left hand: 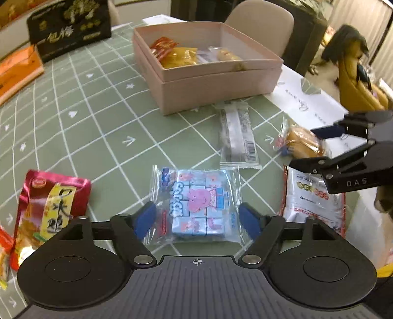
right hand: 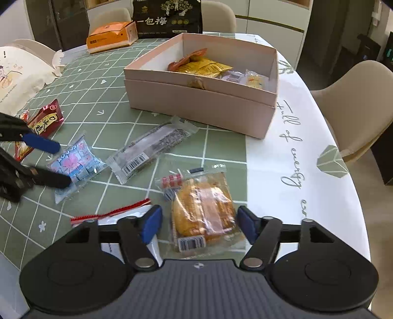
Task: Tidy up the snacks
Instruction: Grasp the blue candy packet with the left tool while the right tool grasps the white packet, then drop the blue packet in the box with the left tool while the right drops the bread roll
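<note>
You poise each open tool, left tool (left hand: 197, 219) astride the cartoon candy pack (left hand: 196, 208) and right tool (right hand: 200, 224) astride the cake packet (right hand: 203, 211), neither gripped, for the pink box (right hand: 201, 108).

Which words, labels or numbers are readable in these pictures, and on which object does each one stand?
"一包梅": black bag behind the pink box.
"DAS": right gripper, on its body.
"Full of energy": white edge of the tablecloth.
"口水": red packet; the third character is unclear.
Barcodes on the long wrapper and cake packet, orange box and blue cartoon packet: too blurred.
</note>
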### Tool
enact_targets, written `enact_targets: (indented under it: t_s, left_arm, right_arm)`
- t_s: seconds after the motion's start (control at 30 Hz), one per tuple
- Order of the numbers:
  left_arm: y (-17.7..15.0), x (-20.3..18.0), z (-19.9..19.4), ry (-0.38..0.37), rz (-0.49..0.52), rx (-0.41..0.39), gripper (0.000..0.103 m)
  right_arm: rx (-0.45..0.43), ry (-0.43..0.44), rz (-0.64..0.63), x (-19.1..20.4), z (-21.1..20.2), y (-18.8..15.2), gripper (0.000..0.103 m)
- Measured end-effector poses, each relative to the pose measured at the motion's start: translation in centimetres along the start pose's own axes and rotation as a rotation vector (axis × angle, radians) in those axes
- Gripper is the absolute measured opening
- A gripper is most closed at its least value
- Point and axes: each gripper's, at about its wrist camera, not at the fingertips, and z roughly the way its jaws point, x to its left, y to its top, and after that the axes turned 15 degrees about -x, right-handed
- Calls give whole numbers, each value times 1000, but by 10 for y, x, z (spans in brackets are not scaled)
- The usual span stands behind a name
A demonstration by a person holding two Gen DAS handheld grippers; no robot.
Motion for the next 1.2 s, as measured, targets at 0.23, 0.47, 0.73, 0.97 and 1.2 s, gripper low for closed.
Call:
enact_targets:
  t_s: [0.23,0.47,0.73,0.97,1.2]
  left_arm:
    - [3,4,16,22,-6,-6,93]
    - [-9,2,-16,21,-22,-82,34]
    - [16,19,-42,-5,-159,-116,15]
    - [9,-37,-15,-52,20,-37,22]
    - [-5,-60,-8,-42,232,-102,28]
  right_arm:
    - [16,-33,-22,8,8,8,55]
    - [-42,9,15,4,-36,19,55]
    - [-103,-34,72,-15,-66,24,55]
    - [-44,-33,93,-17,-44,9,55]
    - [16,-50,96,-23,-27,0,65]
